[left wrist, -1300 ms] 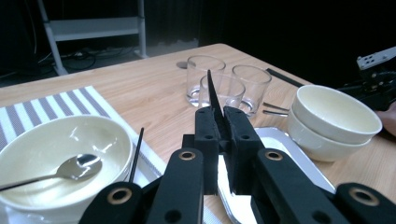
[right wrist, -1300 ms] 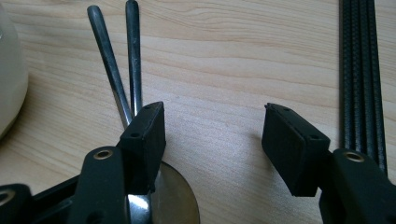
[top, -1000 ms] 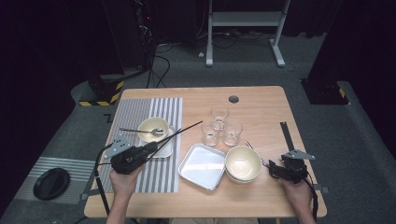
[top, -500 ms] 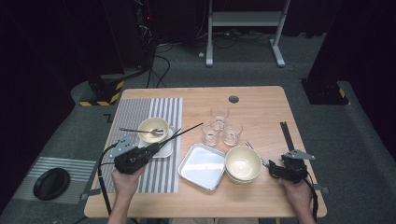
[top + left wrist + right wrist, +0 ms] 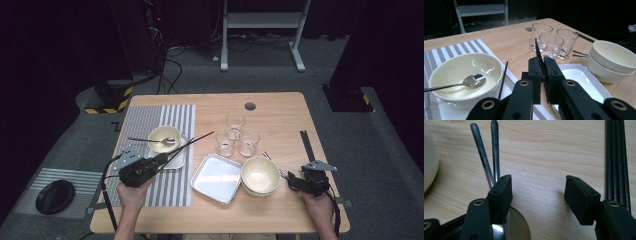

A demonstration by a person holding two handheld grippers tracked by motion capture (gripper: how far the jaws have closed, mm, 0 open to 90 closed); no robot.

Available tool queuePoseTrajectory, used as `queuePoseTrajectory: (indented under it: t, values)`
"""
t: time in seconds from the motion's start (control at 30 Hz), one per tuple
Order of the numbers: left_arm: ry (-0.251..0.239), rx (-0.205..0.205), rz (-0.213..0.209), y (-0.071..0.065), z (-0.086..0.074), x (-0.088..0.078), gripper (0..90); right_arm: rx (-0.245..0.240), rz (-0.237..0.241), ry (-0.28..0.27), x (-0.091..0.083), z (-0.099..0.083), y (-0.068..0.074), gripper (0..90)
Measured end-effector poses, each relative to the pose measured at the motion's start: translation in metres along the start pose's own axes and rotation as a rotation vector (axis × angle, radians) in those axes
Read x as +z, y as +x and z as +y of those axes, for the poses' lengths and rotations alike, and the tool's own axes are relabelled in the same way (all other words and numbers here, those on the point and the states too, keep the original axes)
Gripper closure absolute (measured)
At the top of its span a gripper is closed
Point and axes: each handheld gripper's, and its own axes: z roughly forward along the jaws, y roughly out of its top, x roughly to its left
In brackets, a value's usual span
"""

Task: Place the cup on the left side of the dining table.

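My left gripper (image 5: 541,75) pinches a thin black chopstick (image 5: 192,142), angled forward beyond its fingers. My right gripper (image 5: 539,195) lies low on the wooden table (image 5: 280,115), spread wide, smooth metal cutlery handles (image 5: 486,152) beside one finger.

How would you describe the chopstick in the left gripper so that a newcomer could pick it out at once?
Start at the striped placemat on the table's left, where a bowl holding a spoon sits on a small white tray. The chopstick is the thin black stick slanting from the left gripper toward the glasses, unlike its twin lying beside the bowl.
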Motion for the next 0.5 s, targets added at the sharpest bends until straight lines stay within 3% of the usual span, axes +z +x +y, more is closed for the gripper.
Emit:
queuePoseTrajectory:
  t: [0.13, 0.17, 0.2, 0.23, 0.27, 0.3, 0.37, 0.4, 0.43, 0.47, 0.5]
  values:
    - [0.014, 0.012, 0.01, 0.003, -0.002, -0.002, 84.6, 0.0, 0.0, 0.0, 0.0, 0.0, 0.0, 39.4]
    - [-0.036, -0.073, 0.025, -0.002, -0.004, 0.001, 84.6, 0.0, 0.0, 0.0, 0.0, 0.0, 0.0, 39.4]
    - [0.009, -0.009, 0.019, 0.003, -0.003, -0.002, 84.7, 0.0, 0.0, 0.0, 0.0, 0.0, 0.0, 39.4]
    - [-0.022, -0.035, 0.023, 0.001, -0.004, 0.0, 84.6, 0.0, 0.0, 0.0, 0.0, 0.0, 0.0, 39.4]
    - [-0.022, -0.035, 0.023, 0.001, -0.004, 0.0, 84.6, 0.0, 0.0, 0.0, 0.0, 0.0, 0.0, 39.4]
    - [0.016, 0.004, 0.03, 0.005, -0.005, -0.002, 84.7, 0.0, 0.0, 0.0, 0.0, 0.0, 0.0, 39.4]
    - [0.019, 0.0, 0.037, 0.005, -0.006, -0.002, 84.6, -0.001, 0.0, 0.0, 0.0, 0.0, 0.0, 39.4]
    - [-0.012, -0.043, 0.04, 0.003, -0.008, 0.001, 84.6, 0.0, 0.0, 0.0, 0.0, 0.0, 0.0, 39.4]
    - [0.033, -0.013, 0.045, 0.006, -0.009, -0.001, 84.7, 0.0, -0.001, 0.0, 0.0, 0.0, 0.0, 39.4]
    - [0.001, -0.056, 0.053, 0.003, -0.01, 0.001, 84.6, -0.001, -0.001, 0.0, 0.0, 0.0, 0.0, 39.4]
    - [0.004, -0.039, 0.053, 0.005, -0.011, 0.002, 84.7, -0.001, -0.001, 0.0, 0.0, 0.0, 0.0, 39.4]
